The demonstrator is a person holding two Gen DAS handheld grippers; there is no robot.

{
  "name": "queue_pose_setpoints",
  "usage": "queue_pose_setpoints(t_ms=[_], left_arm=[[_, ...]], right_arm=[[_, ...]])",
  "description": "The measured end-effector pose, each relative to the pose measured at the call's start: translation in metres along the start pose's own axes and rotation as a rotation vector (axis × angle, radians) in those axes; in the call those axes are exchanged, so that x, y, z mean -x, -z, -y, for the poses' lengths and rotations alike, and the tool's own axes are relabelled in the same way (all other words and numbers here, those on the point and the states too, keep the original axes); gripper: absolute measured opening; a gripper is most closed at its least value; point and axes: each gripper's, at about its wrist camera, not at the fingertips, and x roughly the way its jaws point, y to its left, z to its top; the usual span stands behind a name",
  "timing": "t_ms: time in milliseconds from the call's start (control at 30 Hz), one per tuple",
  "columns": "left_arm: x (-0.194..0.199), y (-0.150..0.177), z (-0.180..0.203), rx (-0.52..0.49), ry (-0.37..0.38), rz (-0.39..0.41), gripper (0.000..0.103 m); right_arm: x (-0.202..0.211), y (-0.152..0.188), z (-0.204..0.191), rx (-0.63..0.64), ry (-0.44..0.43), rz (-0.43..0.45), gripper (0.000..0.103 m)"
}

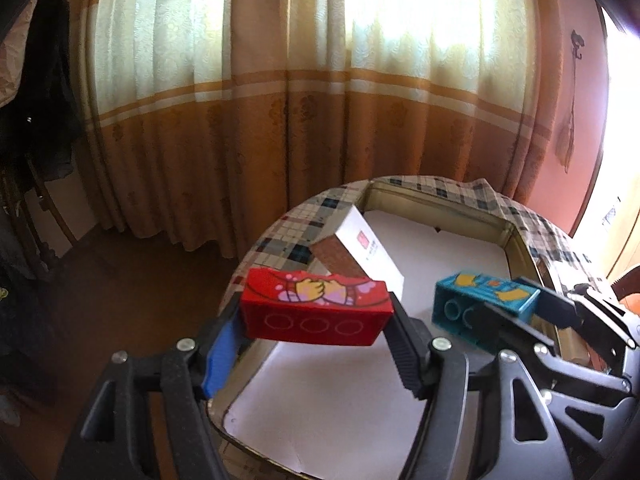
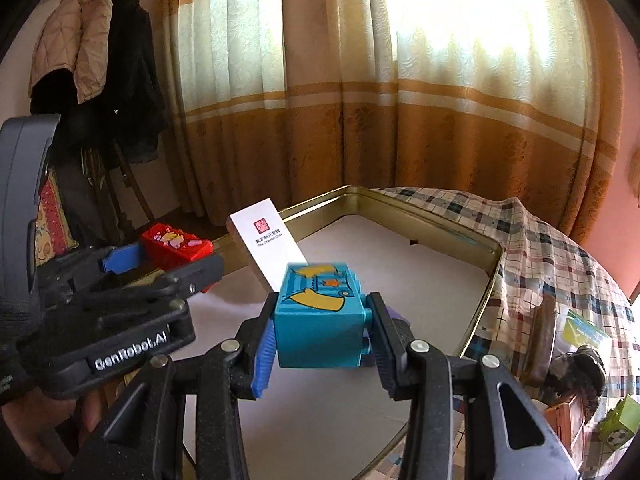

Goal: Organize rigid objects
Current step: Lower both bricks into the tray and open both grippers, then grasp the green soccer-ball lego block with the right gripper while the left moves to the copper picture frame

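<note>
My left gripper [image 1: 316,320] is shut on a red toy brick [image 1: 316,312] with a cartoon print, held above the near left rim of a shallow gold tin tray [image 1: 506,236] lined with white paper. My right gripper [image 2: 320,328] is shut on a blue toy brick [image 2: 320,320] with yellow shapes, held above the tray's middle. The blue brick [image 1: 484,304] and right gripper [image 1: 532,312] show at the right in the left wrist view. The red brick [image 2: 178,246] and left gripper [image 2: 160,264] show at the left in the right wrist view. A white box [image 1: 368,248] [image 2: 268,240] with a red seal leans on the tray's left rim.
The tray [image 2: 484,284] sits on a round table with a plaid cloth [image 1: 280,236] [image 2: 552,264]. Curtains hang behind. Coats [image 2: 100,60] hang on a rack at the left. Small items, among them a green box [image 2: 618,426], lie at the table's right.
</note>
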Motion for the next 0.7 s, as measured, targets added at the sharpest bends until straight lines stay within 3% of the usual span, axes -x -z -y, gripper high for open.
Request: queue_pose_setpoints(t_ms=[100, 200, 300, 500, 700], left_arm=[[0.000, 0.002, 0.001, 0.004, -0.014, -0.001, 0.074], [0.002, 0.002, -0.005, 0.041, -0.017, 0.005, 0.090], [0.009, 0.002, -0.009, 0.076, -0.031, 0.028, 0.102], [0.024, 0.005, 0.011, 0.077, 0.020, 0.043, 0.103], [0.045, 0.013, 0.056, -0.012, 0.098, 0.055, 0.103]], right_arm=[[0.001, 0.000, 0.003, -0.013, 0.010, 0.002, 0.060], [0.004, 0.001, 0.010, -0.049, 0.012, 0.007, 0.076], [0.012, 0.004, 0.015, -0.073, 0.009, 0.008, 0.076], [0.043, 0.015, 0.030, -0.093, 0.023, 0.027, 0.078], [0.079, 0.032, 0.070, -0.145, 0.087, 0.028, 0.079]])
